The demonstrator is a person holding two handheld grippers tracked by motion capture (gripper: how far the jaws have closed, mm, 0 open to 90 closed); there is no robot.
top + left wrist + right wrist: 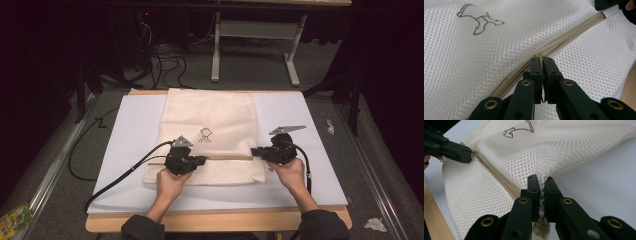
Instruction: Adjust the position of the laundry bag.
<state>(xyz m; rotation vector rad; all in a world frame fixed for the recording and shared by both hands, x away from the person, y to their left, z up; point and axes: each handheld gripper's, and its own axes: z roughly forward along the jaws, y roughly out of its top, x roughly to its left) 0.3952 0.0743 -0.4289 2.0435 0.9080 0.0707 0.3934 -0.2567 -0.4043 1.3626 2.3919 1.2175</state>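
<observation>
A cream mesh laundry bag [210, 122] with a small stitched animal outline [204, 135] lies flat on a white mat [135, 125]. A beige zipper [227, 157] runs across it near the front. My left gripper [204, 160] lies on the zipper's left part, its jaws shut on the zipper pull [538, 54]. In the left gripper view the jaws [541, 60] meet right at the zipper [574, 32]. My right gripper [254, 151] is at the zipper's right end, shut on a bunched bit of the bag's mesh [541, 187]. The right gripper view also shows the left gripper [470, 155] farther off.
The mat sits on a wooden table [215, 220] whose front edge shows. Cables [120, 172] trail off the left side. A desk frame [255, 45] stands behind on grey carpet. Crumpled paper [375, 224] and a green packet [14, 220] lie on the floor.
</observation>
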